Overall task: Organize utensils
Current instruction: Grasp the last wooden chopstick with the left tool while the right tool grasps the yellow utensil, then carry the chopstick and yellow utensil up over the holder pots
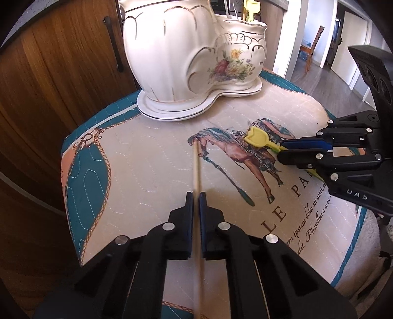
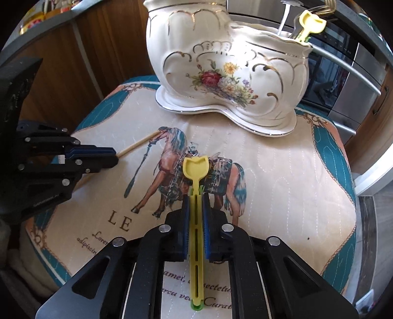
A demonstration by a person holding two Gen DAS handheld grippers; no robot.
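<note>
On quilted mat, yellow spoon points toward ceramic holder.

Quilted horse-print cloth covers the surface. Wooden cabinet door with dark handle far left. Stainless oven far right. Wooden chair in doorway.

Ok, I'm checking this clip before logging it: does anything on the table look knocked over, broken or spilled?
Nothing stands out. The ceramic holder stands upright on the cloth, with a yellow scoop already in it. The left gripper holds a wooden stick, the right gripper a second yellow scoop.
</note>
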